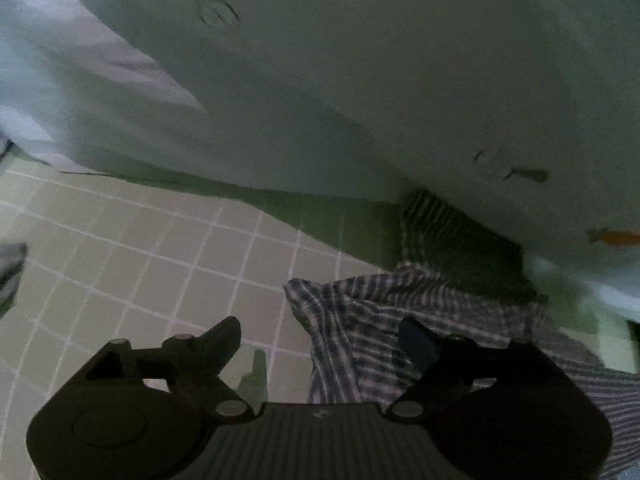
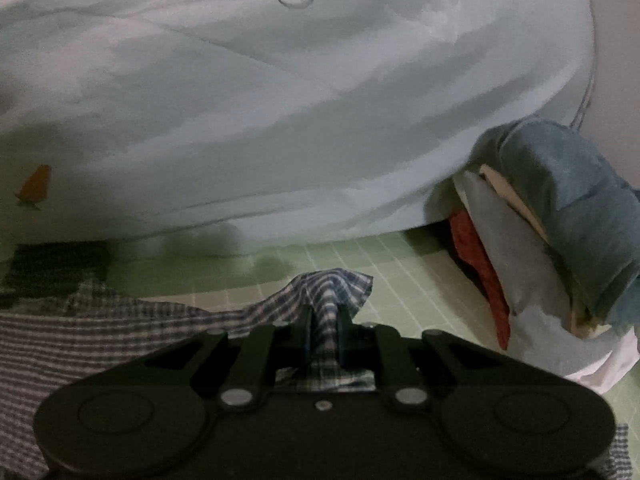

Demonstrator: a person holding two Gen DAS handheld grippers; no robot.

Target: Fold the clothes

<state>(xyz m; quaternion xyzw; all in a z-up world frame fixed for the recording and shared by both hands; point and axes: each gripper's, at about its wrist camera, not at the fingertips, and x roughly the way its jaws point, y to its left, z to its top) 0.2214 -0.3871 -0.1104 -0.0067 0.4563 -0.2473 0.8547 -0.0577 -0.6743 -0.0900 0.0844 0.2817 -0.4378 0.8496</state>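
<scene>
the left hand-held gripper [image 1: 320, 340] stood wide, its two dark fingers [image 1: 224, 336] well apart, with nothing pressed between them; a corner of the checked shirt [image 1: 380, 320] lay just under and beside its right finger, over a green mat [image 1: 160, 260] marked with a pale grid; whether that finger touched the cloth could not be told; behind the mat rose a large pale sheet [image 1: 360, 80] with small printed figures, among them an orange carrot [image 1: 620, 237]; the right hand-held gripper [image 2: 325, 320] was narrow, its fingers closed on a bunched fold of the checked shirt [image 2: 328, 292], which stuck up in a peak just past the fingertips; the rest of the shirt trailed away to the left across the green mat [image 2: 420, 280]; to the right stood a pile of clothes [image 2: 560, 220], blue on top, grey and red beneath, near the pale sheet [image 2: 280, 100]; both views were dim and slightly blurred
</scene>
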